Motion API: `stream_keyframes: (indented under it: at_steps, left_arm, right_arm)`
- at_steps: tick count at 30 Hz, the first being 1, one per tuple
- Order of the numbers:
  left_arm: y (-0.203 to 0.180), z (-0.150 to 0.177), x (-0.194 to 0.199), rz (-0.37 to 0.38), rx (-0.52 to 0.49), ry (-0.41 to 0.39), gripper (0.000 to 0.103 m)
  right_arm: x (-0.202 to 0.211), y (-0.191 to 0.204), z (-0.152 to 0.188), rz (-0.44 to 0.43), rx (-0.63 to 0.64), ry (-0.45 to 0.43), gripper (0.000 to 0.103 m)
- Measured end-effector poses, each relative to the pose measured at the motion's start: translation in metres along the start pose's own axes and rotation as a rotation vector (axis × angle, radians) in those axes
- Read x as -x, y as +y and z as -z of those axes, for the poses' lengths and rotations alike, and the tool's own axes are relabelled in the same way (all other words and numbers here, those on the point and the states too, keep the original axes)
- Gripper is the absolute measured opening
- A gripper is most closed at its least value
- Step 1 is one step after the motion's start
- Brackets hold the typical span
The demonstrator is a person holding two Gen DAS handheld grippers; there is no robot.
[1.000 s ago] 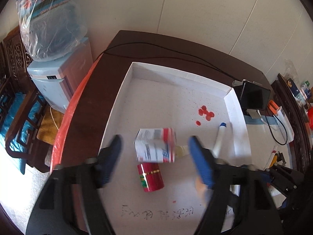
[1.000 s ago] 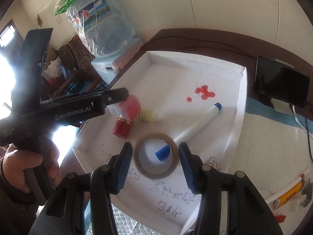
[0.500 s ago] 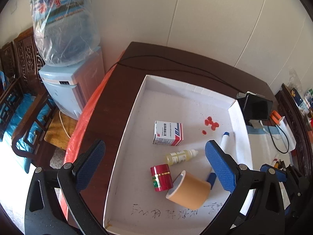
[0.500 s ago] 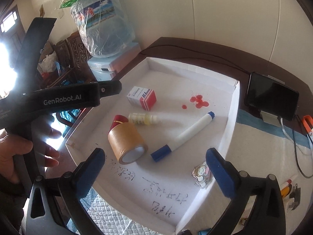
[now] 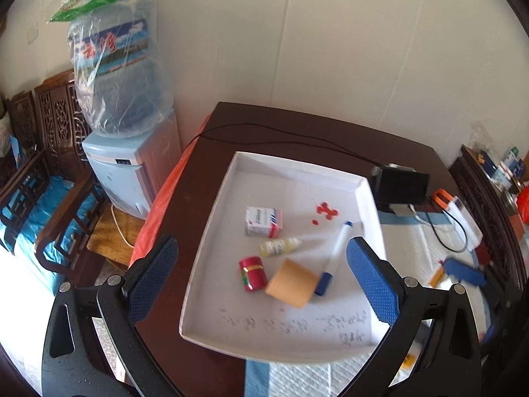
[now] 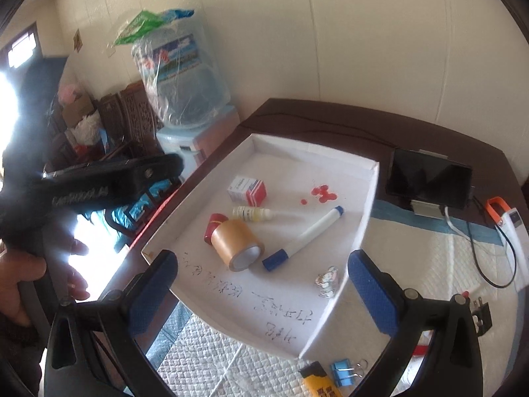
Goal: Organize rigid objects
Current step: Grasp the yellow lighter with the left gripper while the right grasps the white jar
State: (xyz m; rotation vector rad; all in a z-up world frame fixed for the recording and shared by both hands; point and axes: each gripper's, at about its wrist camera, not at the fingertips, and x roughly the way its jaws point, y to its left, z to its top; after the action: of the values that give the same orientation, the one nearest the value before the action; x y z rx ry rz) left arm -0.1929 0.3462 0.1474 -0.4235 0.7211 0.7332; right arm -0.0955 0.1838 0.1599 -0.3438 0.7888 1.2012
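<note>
A white tray (image 5: 211, 231) on the dark table holds a red-and-white medicine box (image 5: 263, 221), a small dropper bottle (image 5: 279, 246), a red tin (image 5: 253, 273), a tan tape roll (image 5: 291, 283) on its side and a blue-capped marker (image 5: 335, 254). My left gripper (image 5: 261, 243) hangs open above the tray's near half, with nothing between its fingers. My right gripper (image 6: 262, 259) is also open and apart from the tape roll (image 6: 236, 243) and marker (image 6: 307, 233). The box (image 6: 248, 190) and bottle (image 6: 251, 213) lie farther back.
A phone on a stand (image 5: 403, 185) and cables sit right of the tray. A quilted mat (image 6: 429, 264) carries a blue binder clip (image 6: 344, 372) and a yellow lighter (image 6: 317, 383). A water dispenser (image 5: 122, 172) and wooden chairs stand left of the table. A hand (image 6: 20, 278) grips the left tool.
Both grippers have opened wide and pulled back and up. The left one let go of the medicine box; the right one released the tape roll, which now lies on its side by the red tin.
</note>
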Motion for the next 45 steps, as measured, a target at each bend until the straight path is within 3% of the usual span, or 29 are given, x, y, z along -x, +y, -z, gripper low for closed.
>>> stream_keyframes:
  at_steps: [8, 13, 17, 19, 20, 21, 22, 29, 37, 39, 42, 44, 45]
  left_arm:
    - [-0.056, 0.046, 0.005, 0.111, -0.129, 0.097, 0.103]
    - [-0.093, 0.086, -0.003, 0.197, -0.232, 0.193, 0.103]
    - [-0.128, 0.122, -0.014, 0.250, -0.302, 0.258, 0.103]
    - [-0.143, 0.139, -0.020, 0.277, -0.326, 0.289, 0.103]
    - [-0.151, 0.148, -0.025, 0.283, -0.341, 0.308, 0.103]
    - [-0.156, 0.155, -0.028, 0.282, -0.349, 0.322, 0.103]
    - [-0.160, 0.161, -0.032, 0.274, -0.352, 0.333, 0.103]
    - [-0.165, 0.171, -0.051, 0.215, -0.298, 0.361, 0.103]
    - [-0.184, 0.167, -0.079, 0.153, -0.342, 0.373, 0.103]
    - [-0.188, 0.168, -0.081, 0.135, -0.366, 0.366, 0.103]
    - [-0.193, 0.169, -0.082, 0.132, -0.397, 0.356, 0.103]
    - [-0.193, 0.169, -0.080, 0.140, -0.402, 0.341, 0.096]
    - [-0.194, 0.168, -0.078, 0.147, -0.404, 0.331, 0.084]
  right_arm:
    - [0.044, -0.076, 0.027, 0.072, -0.168, -0.099, 0.103]
    - [0.054, -0.124, 0.062, 0.163, -0.233, -0.038, 0.103]
    - [0.057, -0.143, 0.091, 0.153, -0.244, -0.010, 0.102]
    - [0.051, -0.148, 0.103, 0.136, -0.226, 0.029, 0.093]
    - [0.049, -0.149, 0.107, 0.129, -0.214, 0.050, 0.080]
    - [0.046, -0.151, 0.111, 0.116, -0.200, 0.079, 0.069]
    - [0.041, -0.150, 0.113, 0.100, -0.189, 0.103, 0.066]
    - [0.015, -0.147, 0.116, 0.024, -0.103, 0.167, 0.061]
    - [-0.010, -0.152, 0.114, -0.005, -0.079, 0.207, 0.060]
    - [-0.009, -0.153, 0.115, -0.024, -0.068, 0.211, 0.048]
    - [-0.006, -0.158, 0.116, -0.038, -0.063, 0.208, 0.041]
    - [-0.003, -0.161, 0.117, -0.044, -0.063, 0.201, 0.039]
    - [-0.001, -0.162, 0.116, -0.044, -0.063, 0.194, 0.037]
